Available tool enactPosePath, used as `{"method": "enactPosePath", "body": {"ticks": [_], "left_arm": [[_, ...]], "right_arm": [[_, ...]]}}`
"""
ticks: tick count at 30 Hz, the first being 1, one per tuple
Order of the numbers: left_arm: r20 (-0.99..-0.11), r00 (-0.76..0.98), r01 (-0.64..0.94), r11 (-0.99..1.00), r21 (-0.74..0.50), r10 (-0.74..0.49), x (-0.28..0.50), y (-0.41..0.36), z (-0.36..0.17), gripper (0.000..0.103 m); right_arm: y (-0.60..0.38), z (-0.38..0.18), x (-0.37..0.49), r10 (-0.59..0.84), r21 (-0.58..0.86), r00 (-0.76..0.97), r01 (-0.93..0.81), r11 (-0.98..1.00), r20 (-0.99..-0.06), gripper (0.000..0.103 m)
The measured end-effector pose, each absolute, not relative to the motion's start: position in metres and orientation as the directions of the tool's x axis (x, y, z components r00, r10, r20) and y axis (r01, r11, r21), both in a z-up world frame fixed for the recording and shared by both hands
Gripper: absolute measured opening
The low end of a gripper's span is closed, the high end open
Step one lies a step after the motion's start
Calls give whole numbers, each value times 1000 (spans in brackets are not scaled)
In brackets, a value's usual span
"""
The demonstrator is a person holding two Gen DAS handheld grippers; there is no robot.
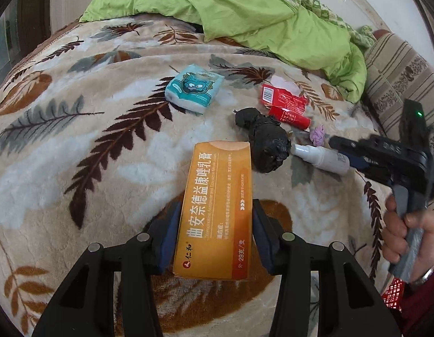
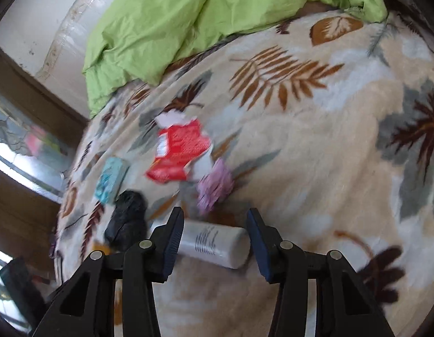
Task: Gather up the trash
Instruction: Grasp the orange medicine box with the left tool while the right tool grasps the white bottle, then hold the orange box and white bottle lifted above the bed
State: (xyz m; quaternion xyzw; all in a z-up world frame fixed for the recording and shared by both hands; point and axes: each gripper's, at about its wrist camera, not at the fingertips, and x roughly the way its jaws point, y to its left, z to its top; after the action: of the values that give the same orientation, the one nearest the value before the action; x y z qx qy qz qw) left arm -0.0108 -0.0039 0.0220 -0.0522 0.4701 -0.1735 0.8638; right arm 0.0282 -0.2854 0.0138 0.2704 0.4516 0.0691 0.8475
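Orange box (image 1: 217, 210) in left claw (image 1: 215, 234), seemingly clamped.

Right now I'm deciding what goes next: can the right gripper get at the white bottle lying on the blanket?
Probably yes. The right gripper is open, with the white bottle lying between its fingers, nothing across the gap. The black bag lies off to one side, clear of the jaws.

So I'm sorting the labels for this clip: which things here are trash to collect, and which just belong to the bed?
Trash:
orange ointment box, in the left gripper
white spray bottle, between the right gripper fingers
torn red box
black wad
purple crumpled wad
blue tissue pack, possibly

Lying about:
leaf-print blanket
green quilt
striped cushion
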Motion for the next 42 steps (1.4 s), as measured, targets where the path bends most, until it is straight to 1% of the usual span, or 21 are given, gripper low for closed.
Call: {"method": "enactPosePath", "body": {"ticks": [4, 8, 11, 12, 13, 15, 17, 21, 26, 31, 37, 42], "left_arm": [[-785, 516, 254, 936, -242, -343, -8, -7, 18, 49], [-778, 530, 251, 938, -238, -339, -6, -10, 16, 49], [-771, 543, 259, 939, -225, -334, -6, -12, 14, 49], [-769, 550, 262, 941, -213, -327, -6, -12, 14, 50], [-767, 557, 265, 943, -199, -319, -7, -13, 13, 49], [-763, 569, 268, 946, -182, -307, -9, -15, 14, 49], [-760, 579, 270, 949, -163, -295, -14, -16, 14, 49], [-752, 584, 291, 943, -159, -307, -27, -19, 18, 49], [-723, 618, 313, 940, -134, -308, -49, -22, 32, 49], [-719, 624, 331, 937, -111, -305, -84, -28, 38, 49], [-705, 650, 345, 937, -56, -282, -125, -34, 48, 49], [-687, 679, 343, 939, -17, -260, -148, -38, 60, 49]], "right_arm": [[-263, 17, 10, 395, 499, 545, 50, 865, -739, 50], [-241, 21, 16, 315, 379, 547, 5, 925, -776, 50], [-229, 17, 26, 284, 334, 546, -8, 943, -788, 50], [-226, 14, 28, 267, 313, 538, -6, 950, -800, 48], [-225, 13, 26, 258, 303, 535, -4, 953, -805, 39], [-219, 11, 20, 233, 274, 535, -3, 962, -812, 32], [-213, 14, 9, 192, 231, 544, 3, 973, -817, 32], [-209, 22, -17, 161, 215, 562, 30, 976, -812, 31], [-201, 43, -58, 139, 220, 630, 52, 974, -764, 32], [-199, 50, -98, 178, 289, 667, 58, 956, -724, 32], [-199, 66, -136, 160, 289, 725, 56, 956, -670, 32], [-197, 71, -162, 166, 293, 739, 43, 955, -652, 32]]}}
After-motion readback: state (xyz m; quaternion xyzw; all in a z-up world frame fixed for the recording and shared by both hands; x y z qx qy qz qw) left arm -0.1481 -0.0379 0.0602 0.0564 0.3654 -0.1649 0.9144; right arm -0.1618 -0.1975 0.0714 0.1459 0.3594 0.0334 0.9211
